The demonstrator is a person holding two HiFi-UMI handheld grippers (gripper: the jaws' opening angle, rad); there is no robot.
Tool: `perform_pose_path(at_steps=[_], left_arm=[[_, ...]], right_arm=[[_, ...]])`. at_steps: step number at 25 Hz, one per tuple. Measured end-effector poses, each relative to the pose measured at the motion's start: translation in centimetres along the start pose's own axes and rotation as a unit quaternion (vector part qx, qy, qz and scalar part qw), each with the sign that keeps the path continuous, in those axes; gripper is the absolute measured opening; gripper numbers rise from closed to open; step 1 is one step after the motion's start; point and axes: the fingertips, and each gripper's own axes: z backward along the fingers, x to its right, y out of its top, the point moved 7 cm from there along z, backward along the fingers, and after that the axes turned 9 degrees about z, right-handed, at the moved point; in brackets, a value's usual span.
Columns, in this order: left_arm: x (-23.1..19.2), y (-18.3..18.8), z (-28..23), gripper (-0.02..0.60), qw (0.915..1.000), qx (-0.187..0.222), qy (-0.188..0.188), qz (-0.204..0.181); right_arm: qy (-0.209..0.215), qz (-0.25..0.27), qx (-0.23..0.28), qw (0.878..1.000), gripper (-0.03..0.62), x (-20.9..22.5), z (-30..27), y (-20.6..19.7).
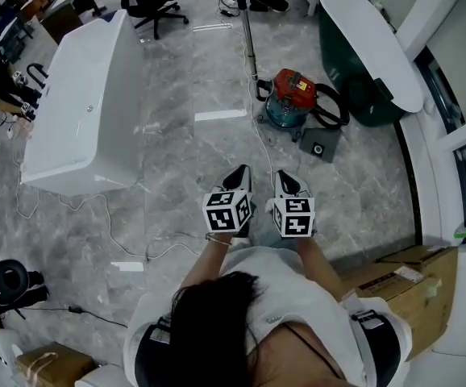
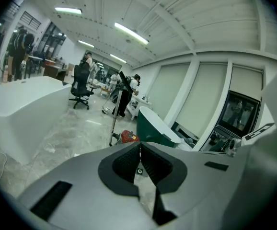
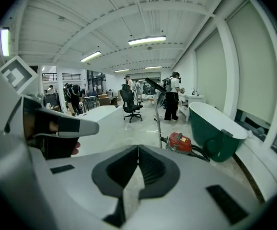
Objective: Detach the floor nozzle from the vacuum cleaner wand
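A: Grippers?
B: Left gripper (image 2: pixel 139 150) and right gripper (image 3: pixel 137 152) both pinched together, nothing between the jaws. Side by side, tilted down.
A: Wand?
B: Wand (image 1: pixel 250 43) upright beside the red vacuum (image 1: pixel 293 95), on the floor well ahead of both. Dark nozzle (image 3: pixel 153 84) apparently at its top.
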Motion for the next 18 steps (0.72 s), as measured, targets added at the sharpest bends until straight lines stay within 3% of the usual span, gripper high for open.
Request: perform_pose_path(at_steps=[18], left_arm=[[1.2, 2.2, -7.4, 0.011, 0.9996, -0.005, 0.011, 0.024]], right_arm=[[0.038, 0.018, 0.008, 0.999, 0.015, 5.7, -5.8, 3.0]])
